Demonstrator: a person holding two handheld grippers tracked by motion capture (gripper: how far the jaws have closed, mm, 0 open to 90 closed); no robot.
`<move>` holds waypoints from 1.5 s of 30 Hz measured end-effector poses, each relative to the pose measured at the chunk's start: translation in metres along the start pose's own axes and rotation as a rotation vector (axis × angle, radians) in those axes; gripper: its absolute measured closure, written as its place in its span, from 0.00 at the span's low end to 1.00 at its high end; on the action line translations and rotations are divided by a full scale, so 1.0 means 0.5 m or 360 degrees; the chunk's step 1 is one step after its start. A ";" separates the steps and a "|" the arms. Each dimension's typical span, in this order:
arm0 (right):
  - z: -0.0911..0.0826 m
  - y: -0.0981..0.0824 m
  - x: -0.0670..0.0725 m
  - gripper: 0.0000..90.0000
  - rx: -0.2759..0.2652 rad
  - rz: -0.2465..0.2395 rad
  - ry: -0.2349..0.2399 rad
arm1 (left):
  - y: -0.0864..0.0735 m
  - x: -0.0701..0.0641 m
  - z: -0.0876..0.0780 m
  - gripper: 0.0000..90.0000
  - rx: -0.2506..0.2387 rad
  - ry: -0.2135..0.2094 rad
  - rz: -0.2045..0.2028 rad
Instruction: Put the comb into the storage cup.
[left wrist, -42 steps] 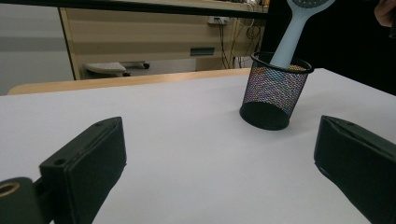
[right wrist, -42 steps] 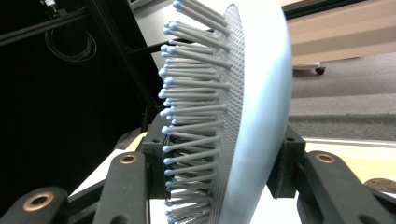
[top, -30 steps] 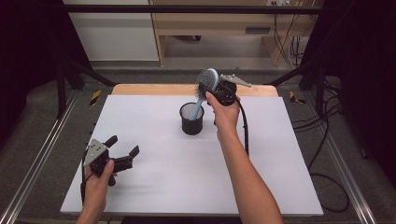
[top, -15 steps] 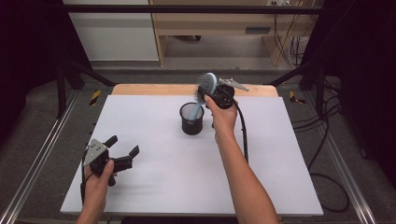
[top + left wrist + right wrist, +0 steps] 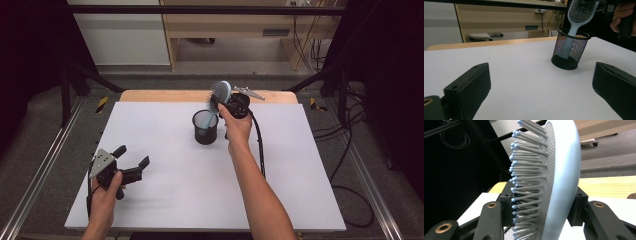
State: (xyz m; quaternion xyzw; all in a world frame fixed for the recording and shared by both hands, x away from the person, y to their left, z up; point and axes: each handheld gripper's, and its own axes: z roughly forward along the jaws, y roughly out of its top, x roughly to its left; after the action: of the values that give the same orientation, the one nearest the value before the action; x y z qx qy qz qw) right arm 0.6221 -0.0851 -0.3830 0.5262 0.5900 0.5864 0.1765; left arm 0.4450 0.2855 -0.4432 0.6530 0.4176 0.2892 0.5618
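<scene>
A light blue hairbrush (image 5: 220, 92) stands tilted with its handle down inside a black mesh cup (image 5: 205, 128) at the back middle of the white table. My right gripper (image 5: 220, 102) is shut on the brush's head (image 5: 559, 177), one jaw on the bristle side and one on the smooth back. In the left gripper view the brush (image 5: 580, 11) leans on the rim of the cup (image 5: 570, 48). My left gripper (image 5: 132, 160) is held at the front left, open, with nothing between its jaws (image 5: 541, 92).
The white tabletop (image 5: 165, 200) has a wooden strip (image 5: 165, 95) along its far edge. The right gripper's cable (image 5: 260, 145) trails over the table beside the forearm. Metal rails (image 5: 40, 175) run along both sides, and cables lie on the floor at the right.
The right hand with the brush has shifted slightly left and down towards the cup. The left gripper has stayed where it was.
</scene>
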 end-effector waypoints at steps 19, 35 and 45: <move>0.012 -0.013 0.000 0.57 0.0008 0.0055 0.0012 | 0.001 0.002 -0.003 0.02 -0.0008 0.0000 -0.0002; 0.006 -0.020 -0.017 0.56 -0.0001 0.0131 0.0011 | 0.001 0.000 -0.001 0.02 -0.0004 -0.0006 0.0002; 0.004 -0.021 -0.023 0.54 0.0010 0.0154 0.0007 | 0.001 0.001 -0.002 0.02 -0.0006 -0.0005 0.0001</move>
State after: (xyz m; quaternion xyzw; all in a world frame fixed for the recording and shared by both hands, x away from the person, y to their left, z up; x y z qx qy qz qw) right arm 0.6237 -0.0911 -0.3971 0.5534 0.5662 0.5934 0.1450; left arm 0.4443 0.2863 -0.4424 0.6524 0.4160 0.2892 0.5637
